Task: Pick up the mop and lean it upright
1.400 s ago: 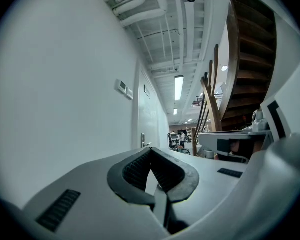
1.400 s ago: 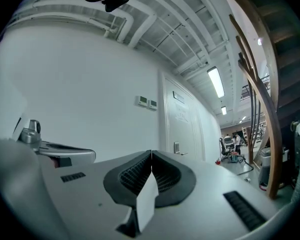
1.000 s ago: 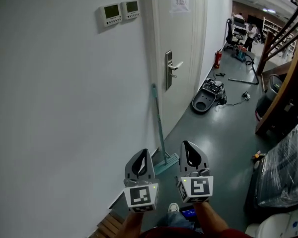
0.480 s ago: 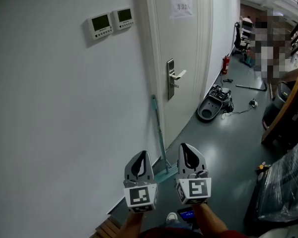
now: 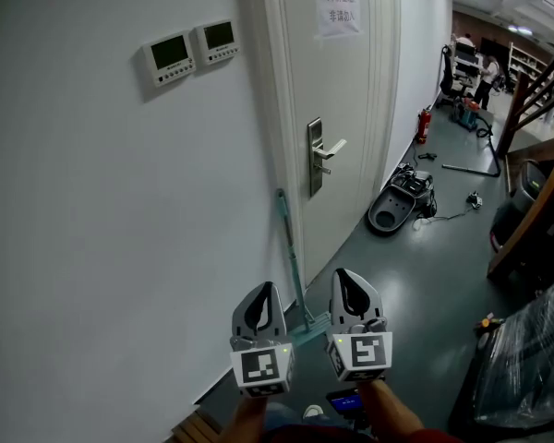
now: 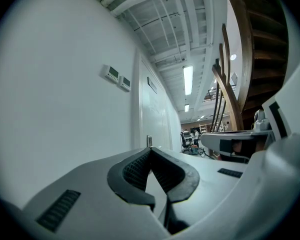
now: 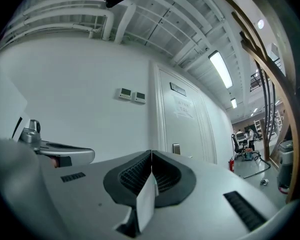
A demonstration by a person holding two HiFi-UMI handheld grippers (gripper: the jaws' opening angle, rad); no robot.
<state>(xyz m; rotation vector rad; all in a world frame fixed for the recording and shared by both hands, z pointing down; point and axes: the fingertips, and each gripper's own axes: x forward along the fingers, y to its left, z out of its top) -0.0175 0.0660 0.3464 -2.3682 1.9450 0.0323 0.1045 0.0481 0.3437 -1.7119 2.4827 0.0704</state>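
The mop (image 5: 292, 257), with a teal handle and a flat teal head on the floor, leans upright against the white wall just left of the door frame. My left gripper (image 5: 265, 287) and right gripper (image 5: 344, 273) are held side by side below it, a short way back from the mop head. Both are shut with nothing between their pads. The left gripper view has the left gripper (image 6: 150, 150) closed and pointing along the corridor wall. The right gripper (image 7: 151, 153) is likewise closed in its own view. Neither gripper view takes in the mop.
A white door with a metal lever handle (image 5: 319, 155) is right of the mop, and two wall control panels (image 5: 189, 46) hang above left. A black floor machine (image 5: 397, 206) lies farther down the corridor. A wooden staircase (image 5: 535, 183) and plastic-wrapped goods (image 5: 526, 358) stand at the right.
The head view has shifted slightly, so the wall and door sit a little differently in frame. The mop stays leaning on the wall. Both grippers stay shut, side by side.
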